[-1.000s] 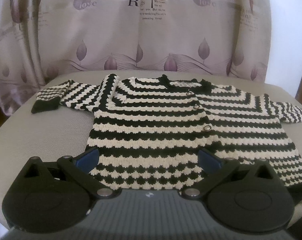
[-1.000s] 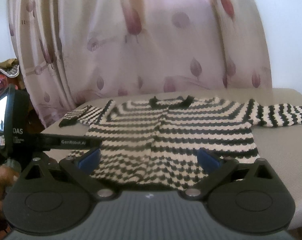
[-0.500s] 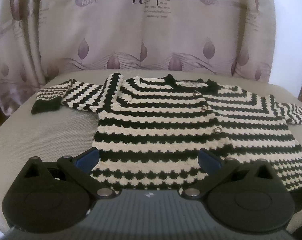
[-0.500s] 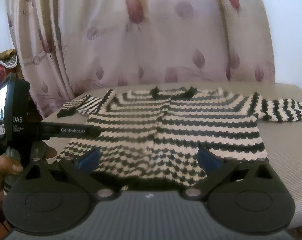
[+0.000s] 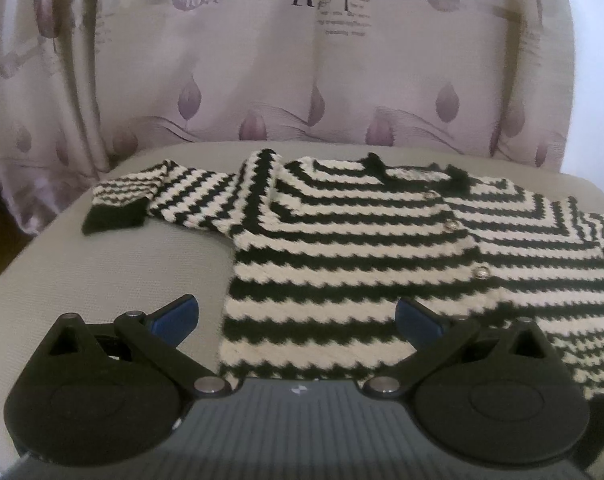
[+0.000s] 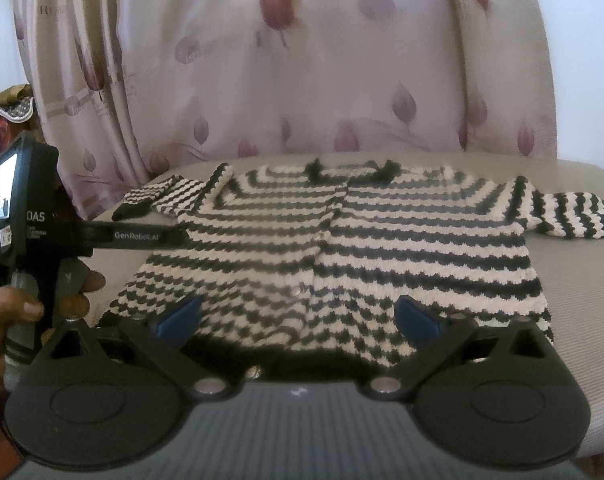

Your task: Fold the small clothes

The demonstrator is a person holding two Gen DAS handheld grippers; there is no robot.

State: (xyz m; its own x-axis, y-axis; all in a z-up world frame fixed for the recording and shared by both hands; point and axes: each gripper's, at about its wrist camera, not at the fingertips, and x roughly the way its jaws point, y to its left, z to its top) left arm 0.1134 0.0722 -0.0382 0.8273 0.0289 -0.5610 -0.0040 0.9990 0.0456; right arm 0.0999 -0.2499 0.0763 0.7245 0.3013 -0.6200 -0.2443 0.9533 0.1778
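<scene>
A small black-and-white striped knit cardigan (image 5: pixel 374 248) (image 6: pixel 342 248) lies flat, face up, on a grey padded surface (image 5: pixel 101 280), both sleeves spread out to the sides. Its left sleeve (image 5: pixel 161 196) ends in a black cuff. Silver buttons run down the front. My left gripper (image 5: pixel 297 316) is open above the cardigan's lower left hem, holding nothing. Over the middle of the bottom hem hovers my right gripper (image 6: pixel 297 316), also open and empty. The right sleeve (image 6: pixel 574 216) stretches toward the right edge.
A pale curtain (image 5: pixel 302 60) with purple leaf prints hangs behind the surface. In the right wrist view a person's hand (image 6: pixel 17 312) holds the left gripper's handle (image 6: pixel 25 216) at the far left. Bare grey surface (image 6: pixel 582 300) lies right of the cardigan.
The left gripper has shifted left along the hem, so its left finger now hangs over bare grey surface. The right gripper has drawn a little closer to the bottom hem. Both stay open.
</scene>
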